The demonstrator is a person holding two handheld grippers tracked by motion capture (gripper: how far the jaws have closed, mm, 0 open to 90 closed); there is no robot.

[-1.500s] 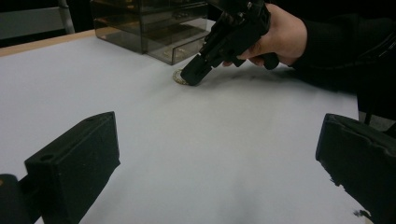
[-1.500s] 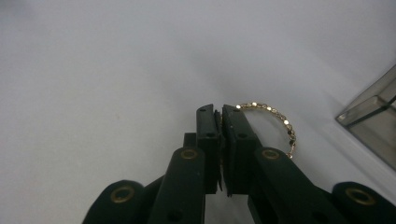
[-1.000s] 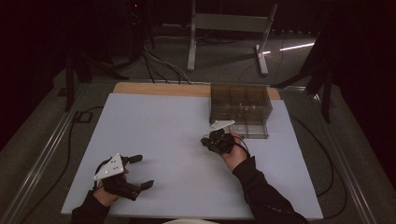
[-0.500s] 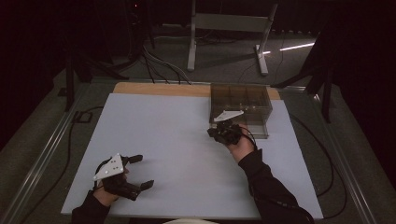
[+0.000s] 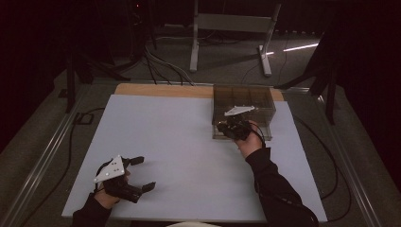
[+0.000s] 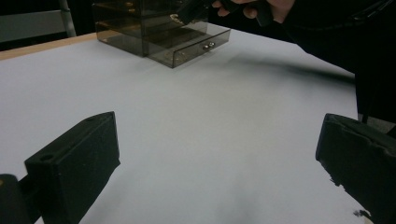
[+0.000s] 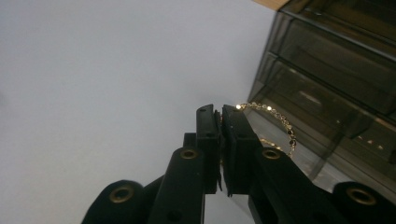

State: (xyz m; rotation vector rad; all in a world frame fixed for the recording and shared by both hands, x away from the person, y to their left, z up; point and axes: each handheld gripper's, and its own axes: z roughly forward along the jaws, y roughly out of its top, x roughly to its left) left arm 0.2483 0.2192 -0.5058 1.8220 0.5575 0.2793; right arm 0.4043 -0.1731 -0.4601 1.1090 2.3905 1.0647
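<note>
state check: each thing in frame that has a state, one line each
Left gripper: open, jaws wide apart, low over the white table.
Right gripper: shut on the gold chain, at the drawer box.
Gold chain: pinched at one end, the rest arcs down toward the drawer.
Drawer box: smoky clear, bottom drawer pulled out.
</note>
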